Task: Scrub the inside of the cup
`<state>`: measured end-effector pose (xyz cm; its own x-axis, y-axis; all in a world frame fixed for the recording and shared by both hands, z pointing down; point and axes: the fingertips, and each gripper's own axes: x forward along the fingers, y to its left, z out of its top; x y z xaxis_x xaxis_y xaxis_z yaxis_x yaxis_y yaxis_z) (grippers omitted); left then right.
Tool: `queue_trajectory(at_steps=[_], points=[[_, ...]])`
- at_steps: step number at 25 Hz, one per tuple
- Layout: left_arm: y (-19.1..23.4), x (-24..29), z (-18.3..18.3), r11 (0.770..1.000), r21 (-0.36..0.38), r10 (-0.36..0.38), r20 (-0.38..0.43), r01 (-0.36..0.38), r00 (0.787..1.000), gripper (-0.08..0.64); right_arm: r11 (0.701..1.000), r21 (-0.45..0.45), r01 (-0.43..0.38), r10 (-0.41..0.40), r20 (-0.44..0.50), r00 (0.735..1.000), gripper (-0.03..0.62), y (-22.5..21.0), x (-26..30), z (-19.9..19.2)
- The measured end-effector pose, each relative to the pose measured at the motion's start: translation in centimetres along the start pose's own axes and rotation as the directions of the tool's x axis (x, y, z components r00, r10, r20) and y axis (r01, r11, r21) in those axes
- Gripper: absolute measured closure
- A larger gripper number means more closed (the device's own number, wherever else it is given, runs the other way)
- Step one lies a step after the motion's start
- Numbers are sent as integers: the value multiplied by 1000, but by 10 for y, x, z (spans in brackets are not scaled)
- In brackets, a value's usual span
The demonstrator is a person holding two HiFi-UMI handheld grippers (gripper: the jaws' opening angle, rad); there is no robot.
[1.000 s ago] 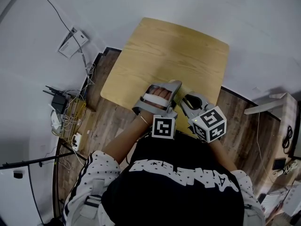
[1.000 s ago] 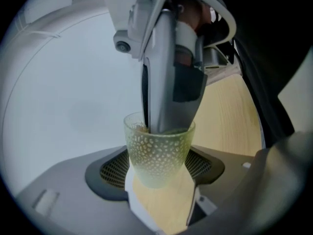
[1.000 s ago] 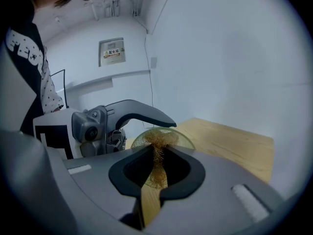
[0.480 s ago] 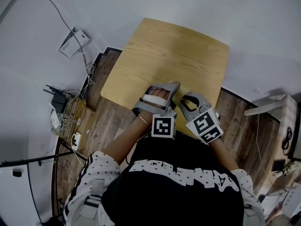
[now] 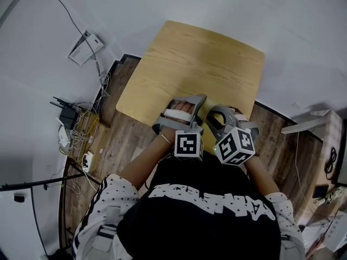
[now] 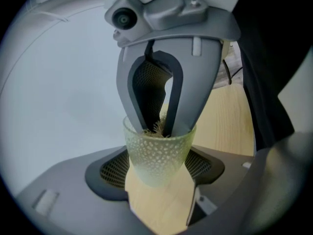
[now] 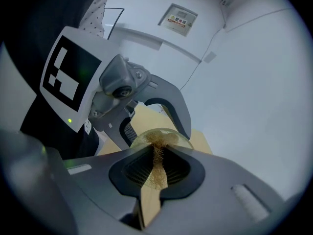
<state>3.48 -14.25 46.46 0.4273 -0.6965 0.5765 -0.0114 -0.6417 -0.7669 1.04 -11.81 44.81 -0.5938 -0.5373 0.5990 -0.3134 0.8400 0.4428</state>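
**Scrubbing stage, scrubber inside the cup.** A pale green, translucent, dimpled plastic cup [image 6: 156, 155] is clamped by its lower body between the jaws of the left gripper [image 6: 157, 173], which are closed against its sides. The cup is held in the air over the near edge of a light wooden table with rounded corners [image 5: 200, 58]. A wad of golden-brown fibrous scrubber [image 7: 157, 163] is pinched between the narrowly closed jaws of the right gripper [image 7: 155, 169]. These jaw tips are entered through the mouth of the cup, so the scrubber is carried inside it.

**Progress.** The task is judged to be under way. The cup is secured, the scrubber is gripped, and the scrubber is placed inside the cup. How much of the inner wall is already rubbed cannot be told, as neither dirt nor foam is visible. Further rubbing and withdrawal of the scrubber are taken to remain.

**Views compared.**
- **Left gripper view:** the cup's dimpled wall, the grip on it, and the right jaw tips dipped below the rim are shown.
- **Right gripper view:** the scrubber held between the jaws and the cup's round rim beyond them are shown.
- **Head view:** cup and scrubber are hidden beneath the two grippers. Only here is the placement over the table's near edge given.
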Motion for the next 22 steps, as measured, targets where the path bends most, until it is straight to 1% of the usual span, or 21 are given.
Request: queue_trajectory(at_steps=[4,6,8,11,15,22], points=[[4,-1,2,999,-32,5,13,-4,1000,204,995,-101,-13,12,-13,1000,546,1,1,1],[5,-1,2,999,-37,4,13,-3,1000,204,985,-170,-19,16,-22,1000,546,2,1,0],[4,-1,2,999,-42,-4,12,4,1000,204,969,-244,-25,18,-30,999,545,3,1,-1],[-1,-1,2,998,-53,-30,15,30,999,204,934,-355,-39,27,-38,999,543,8,2,-4],[-2,-2,2,998,-58,-36,19,37,999,204,873,-484,-54,36,-46,998,543,12,1,-7],[-2,-2,4,997,-65,-34,26,36,999,204,796,-603,-52,28,-49,998,539,12,-2,-7]])
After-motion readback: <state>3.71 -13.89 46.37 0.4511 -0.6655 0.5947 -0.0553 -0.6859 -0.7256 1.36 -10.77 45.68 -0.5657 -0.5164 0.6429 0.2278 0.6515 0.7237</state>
